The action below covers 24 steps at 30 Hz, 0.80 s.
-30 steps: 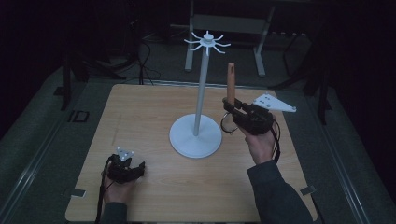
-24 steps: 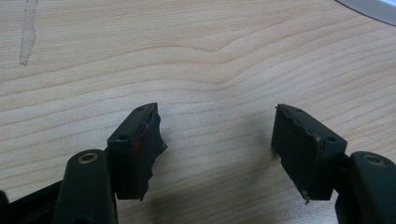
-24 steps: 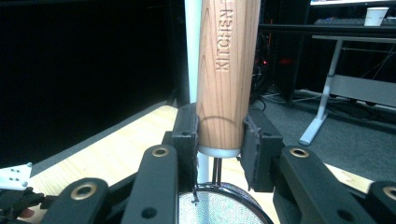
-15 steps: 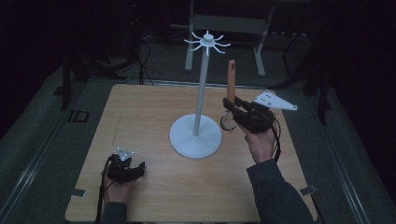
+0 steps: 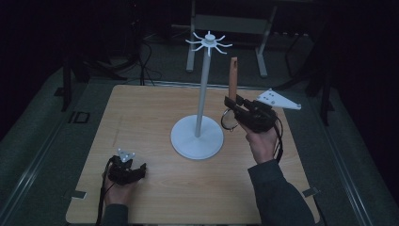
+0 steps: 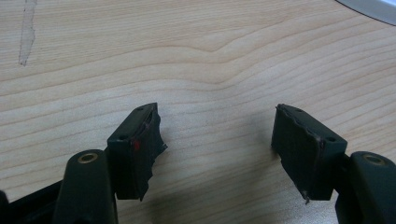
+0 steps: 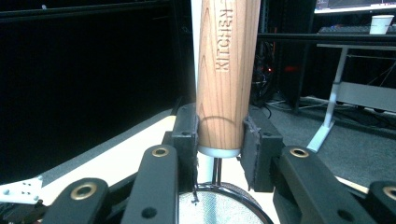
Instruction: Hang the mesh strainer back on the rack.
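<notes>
Right tool [image 5: 230,104] clamped on wooden handle of small round wire-mesh strainer [image 7: 228,70], handle upright, "KITCHEN" lettering on it, mesh ring hanging below jaws; held above right side of light wooden bench [image 5: 146,113], just right of white stand with round base and hook crown on top [image 5: 201,94], not touching pole. Left tool [image 6: 217,135] resting low on bench near front left corner, jaws wide apart, nothing between them, bare wood grain beneath
</notes>
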{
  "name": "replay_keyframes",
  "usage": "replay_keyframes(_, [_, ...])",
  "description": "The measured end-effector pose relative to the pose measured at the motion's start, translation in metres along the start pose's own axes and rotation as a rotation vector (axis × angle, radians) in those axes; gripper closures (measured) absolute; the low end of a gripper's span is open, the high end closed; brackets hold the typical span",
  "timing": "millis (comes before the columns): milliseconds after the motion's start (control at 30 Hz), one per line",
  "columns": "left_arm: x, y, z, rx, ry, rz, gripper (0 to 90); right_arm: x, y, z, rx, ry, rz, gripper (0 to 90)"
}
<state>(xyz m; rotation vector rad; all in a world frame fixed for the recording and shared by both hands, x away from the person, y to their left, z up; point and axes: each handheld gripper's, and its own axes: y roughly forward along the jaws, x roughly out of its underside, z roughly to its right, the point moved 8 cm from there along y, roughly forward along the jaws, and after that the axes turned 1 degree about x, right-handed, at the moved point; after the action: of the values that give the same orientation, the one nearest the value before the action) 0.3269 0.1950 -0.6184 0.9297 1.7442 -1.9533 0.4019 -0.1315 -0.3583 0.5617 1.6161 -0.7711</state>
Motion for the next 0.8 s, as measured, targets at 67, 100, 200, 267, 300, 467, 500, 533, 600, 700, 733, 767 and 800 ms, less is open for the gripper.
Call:
replay_keyframes(67, [0.000,0.000,0.000,0.000,0.001,0.000,33.0,-0.001,0.000,-0.001,-0.002,0.000,0.002,69.5])
replay_keyframes(100, [0.000,0.000,0.000,0.000,0.001,0.000,32.9,-0.001,0.000,-0.001,-0.002,-0.001,0.002,69.5])
replay_keyframes(200, [0.000,0.000,0.000,0.000,0.002,-0.002,32.9,-0.003,0.001,-0.002,-0.004,-0.002,0.004,69.5])
replay_keyframes(267, [0.000,0.000,0.000,0.001,0.002,-0.001,33.0,-0.004,0.001,-0.002,-0.005,-0.002,0.006,69.5])
replay_keyframes(300, [0.000,0.000,0.000,0.001,0.002,-0.002,33.0,-0.004,0.001,-0.002,-0.005,-0.001,0.005,69.6])
replay_keyframes(467, [0.000,0.000,0.001,0.001,0.000,-0.002,32.9,-0.006,0.002,-0.003,-0.006,-0.008,0.006,69.5])
replay_keyframes(500, [0.000,0.001,0.001,0.002,-0.001,-0.002,33.0,-0.007,0.002,-0.003,-0.006,-0.009,0.007,69.5])
replay_keyframes(533, [0.000,0.000,0.001,0.000,0.000,-0.002,33.0,-0.007,0.002,-0.003,-0.005,-0.007,0.007,69.5])
replay_keyframes(600, [0.000,0.000,0.001,0.001,0.001,-0.003,33.0,-0.009,0.002,-0.002,-0.007,-0.010,0.008,69.5])
replay_keyframes(700, [0.000,0.001,0.001,0.003,0.003,-0.005,32.9,-0.011,0.002,-0.002,-0.008,-0.006,0.014,69.5])
replay_keyframes(733, [0.000,0.001,0.001,0.003,0.003,-0.005,32.9,-0.011,0.002,-0.002,-0.009,-0.007,0.014,69.6])
replay_keyframes(767, [0.000,0.001,0.001,0.004,0.003,-0.005,32.9,-0.012,0.002,-0.002,-0.010,-0.005,0.016,69.6])
replay_keyframes(800, [0.000,0.001,0.001,0.003,0.004,-0.005,32.9,-0.012,0.002,-0.002,-0.010,-0.005,0.016,69.5])
